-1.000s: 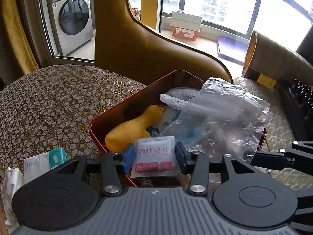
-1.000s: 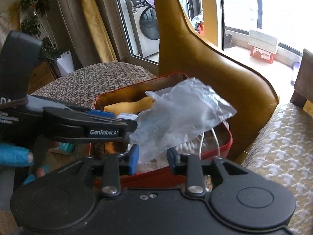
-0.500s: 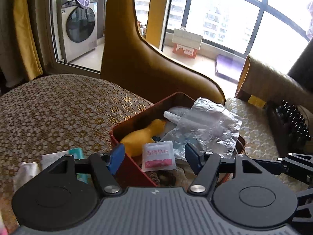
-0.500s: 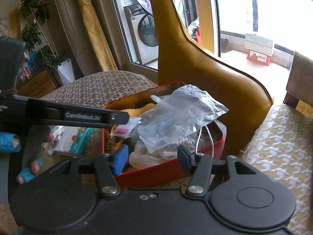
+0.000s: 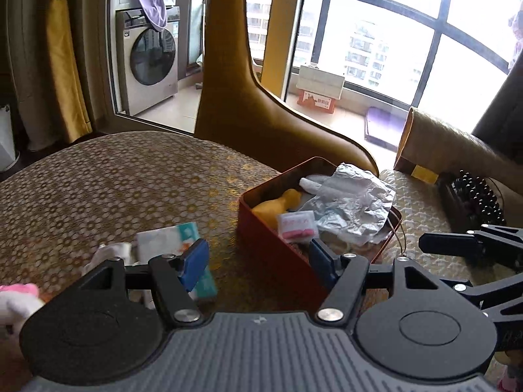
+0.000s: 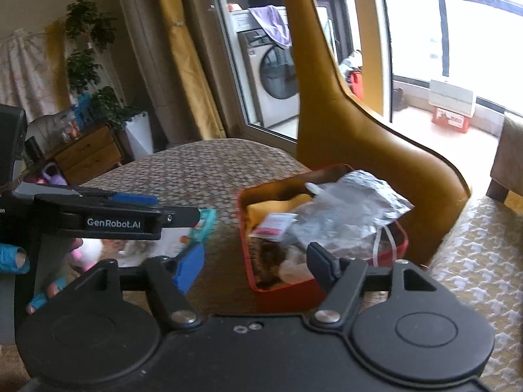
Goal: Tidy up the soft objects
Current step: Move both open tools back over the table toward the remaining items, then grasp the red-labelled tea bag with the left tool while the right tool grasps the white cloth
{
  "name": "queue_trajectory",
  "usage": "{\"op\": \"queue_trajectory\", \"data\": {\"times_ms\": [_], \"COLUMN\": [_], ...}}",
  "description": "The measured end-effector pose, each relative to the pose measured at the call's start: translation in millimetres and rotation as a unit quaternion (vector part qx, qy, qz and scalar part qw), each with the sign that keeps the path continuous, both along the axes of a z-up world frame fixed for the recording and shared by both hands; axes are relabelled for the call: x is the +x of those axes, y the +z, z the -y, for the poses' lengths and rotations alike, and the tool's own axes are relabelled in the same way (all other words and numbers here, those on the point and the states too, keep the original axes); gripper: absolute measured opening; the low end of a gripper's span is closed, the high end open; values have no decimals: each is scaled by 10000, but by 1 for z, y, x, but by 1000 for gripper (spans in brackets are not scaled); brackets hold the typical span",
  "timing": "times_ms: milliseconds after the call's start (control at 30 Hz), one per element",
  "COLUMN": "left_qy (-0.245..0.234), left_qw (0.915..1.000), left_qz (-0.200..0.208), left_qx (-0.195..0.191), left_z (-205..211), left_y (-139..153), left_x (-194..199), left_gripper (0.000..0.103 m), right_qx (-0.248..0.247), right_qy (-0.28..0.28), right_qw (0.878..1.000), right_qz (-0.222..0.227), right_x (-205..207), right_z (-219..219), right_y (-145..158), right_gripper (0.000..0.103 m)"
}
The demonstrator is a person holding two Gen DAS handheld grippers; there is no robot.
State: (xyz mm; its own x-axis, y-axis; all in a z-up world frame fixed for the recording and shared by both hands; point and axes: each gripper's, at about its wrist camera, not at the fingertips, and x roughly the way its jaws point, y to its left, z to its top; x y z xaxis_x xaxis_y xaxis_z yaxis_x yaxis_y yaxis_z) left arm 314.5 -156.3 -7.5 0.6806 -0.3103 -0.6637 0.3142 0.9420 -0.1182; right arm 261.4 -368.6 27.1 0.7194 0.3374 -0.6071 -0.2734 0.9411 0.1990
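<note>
I have pulled both grippers up and back from the tin (image 5: pixel 278 238). A second ago the left gripper (image 5: pixel 258 266) pinched the wipe sachet (image 5: pixel 297 225) and the right gripper (image 6: pixel 253 266) pinched the plastic bag (image 6: pixel 343 209); both now lie in the tin, the sachet against the yellow toy (image 5: pixel 278 205), the bag crumpled over the far half and reaching past the rim.

What is left on the worktop (image 5: pixel 114 189) sits beside the tin on its left: a tissue pack (image 5: pixel 170 238), a white cloth (image 5: pixel 111 254) against it, and a pink-and-white plush (image 5: pixel 19 297) at the frame's edge. I judge all of these light and soft. The pack is wrapped in film, so likely slick; I would pinch it across its short width near the middle. The cloth will sag, so a gathered fold is the best hold. The plush should squash and want a deep bite on its body.

The left jaws have opened and stand wide with nothing between them, one blue pad over the tissue pack in view, whether touching I cannot tell. The right jaws have just been opening too, and are wide and empty.
</note>
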Motion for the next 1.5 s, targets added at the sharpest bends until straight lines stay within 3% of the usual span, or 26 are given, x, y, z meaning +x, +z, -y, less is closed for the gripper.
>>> {"op": "queue_trajectory", "data": {"times_ms": [167, 300, 833, 933, 1033, 1500], "left_qy": [72, 231, 924, 1015, 1064, 1298], "left_qw": [10000, 9997, 9951, 9943, 9937, 9909], "left_qz": [38, 58, -18, 25, 22, 266], "left_qx": [6, -20, -338, -326, -348, 222], "left_z": [-27, -52, -157, -172, -186, -199], "left_y": [6, 6, -15, -15, -19, -47], "left_x": [-15, -24, -58, -65, -72, -98], "left_gripper": [67, 75, 86, 100, 102, 102], "right_qx": [26, 27, 25, 67, 108, -83], "right_qy": [203, 321, 741, 763, 808, 1380], "right_qw": [9998, 9994, 9972, 9970, 9966, 9899], "right_qz": [66, 98, -28, -65, -103, -328], "right_x": [-10, -16, -22, -20, -18, 18], "right_z": [-23, -40, -105, -112, -117, -168], "right_y": [7, 10, 1, -1, -4, -20], "right_gripper": [76, 81, 97, 99, 99, 99]}}
